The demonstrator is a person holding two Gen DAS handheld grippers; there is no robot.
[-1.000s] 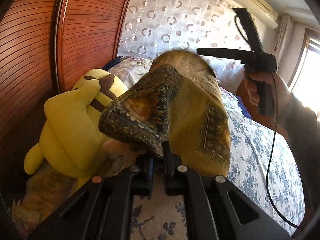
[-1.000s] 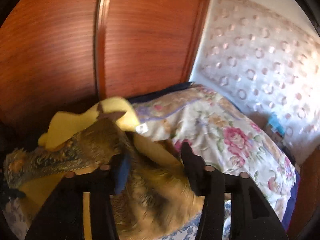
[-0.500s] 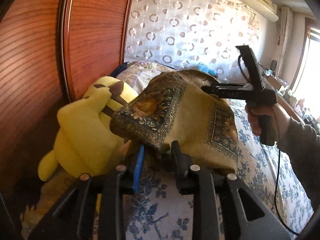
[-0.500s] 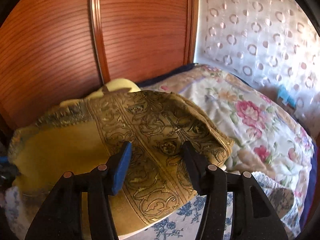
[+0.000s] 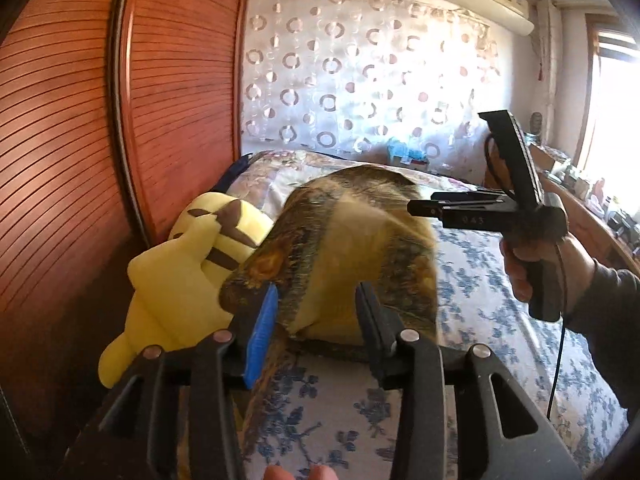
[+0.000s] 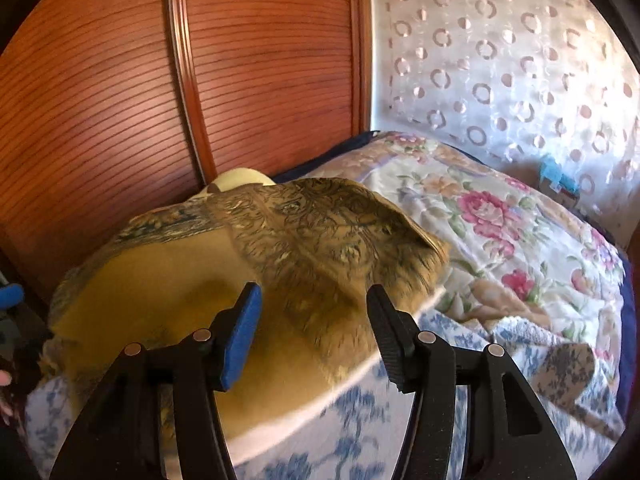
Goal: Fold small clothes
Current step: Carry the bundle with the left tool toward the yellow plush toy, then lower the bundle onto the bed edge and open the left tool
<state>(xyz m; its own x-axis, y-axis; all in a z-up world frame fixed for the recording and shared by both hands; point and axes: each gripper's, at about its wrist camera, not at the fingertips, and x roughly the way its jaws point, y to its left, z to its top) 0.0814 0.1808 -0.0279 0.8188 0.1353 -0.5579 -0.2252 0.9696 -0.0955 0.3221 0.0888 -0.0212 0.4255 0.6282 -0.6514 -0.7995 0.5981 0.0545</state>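
Note:
A mustard cloth (image 5: 360, 248) with a dark ornate border lies bunched on the bed, its far edge blurred by motion. My left gripper (image 5: 316, 320) hovers just short of its near edge. Its jaws are opening; the cloth shows past the blue pad (image 5: 260, 332) and nothing is pressed. In the right wrist view the same cloth (image 6: 240, 272) spreads under my right gripper (image 6: 314, 320). Those jaws are also opening, with no fabric pinched. From the left wrist view, the right gripper (image 5: 424, 208) is held by a hand (image 5: 540, 260) over the cloth's far side.
A yellow plush toy (image 5: 188, 272) leans against the slatted wooden wardrobe door (image 5: 80, 160), left of the cloth. A blue-flowered sheet (image 5: 480, 320) covers the bed and a rose-print quilt (image 6: 500, 220) lies at its head. A black cable (image 5: 560, 340) hangs from the right gripper.
My left gripper let go of the cloth's edge, opened and drew back upward. The cloth sank onto the bed. The right gripper came down over its far side.

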